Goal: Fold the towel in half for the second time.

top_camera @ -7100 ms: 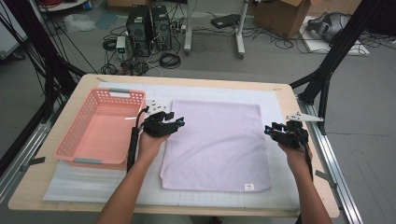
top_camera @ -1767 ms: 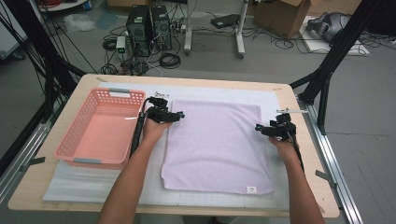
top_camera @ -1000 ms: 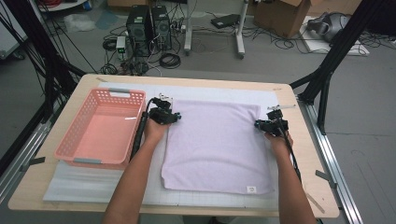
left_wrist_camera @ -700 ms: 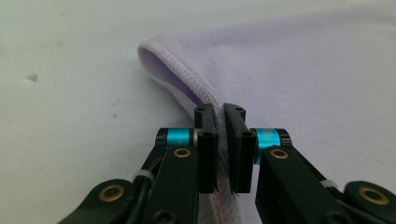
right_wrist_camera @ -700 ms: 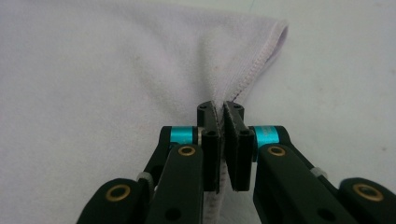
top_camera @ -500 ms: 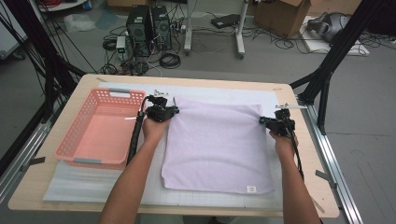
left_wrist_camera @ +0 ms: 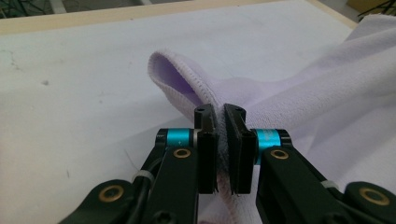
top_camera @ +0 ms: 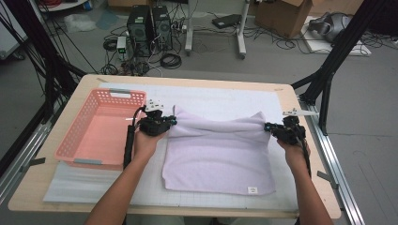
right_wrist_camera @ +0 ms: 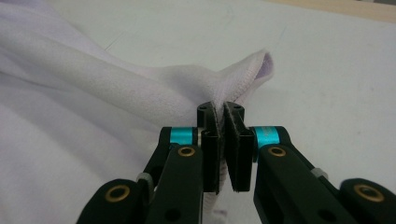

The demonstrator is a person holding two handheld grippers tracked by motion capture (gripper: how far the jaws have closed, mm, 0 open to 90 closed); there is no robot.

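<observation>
Both far corners of the lilac towel [top_camera: 220,150] were pinched by the left gripper [top_camera: 170,123] and right gripper [top_camera: 268,127] and lifted off the table mat [top_camera: 225,96]; folding forward was judged outstanding, near edge flat.

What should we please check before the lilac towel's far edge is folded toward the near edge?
1. Left claw pinching the lilac towel at its far left corner: ok.
2. Right claw pinching the far right corner: ok.
3. Far edge lifted off the white mat between both claws: ok.
4. Near edge with its label lying flat: ok.
5. Pink basket clear of the towel: ok.
6. Grip firm enough to hold: cannot tell.
</observation>
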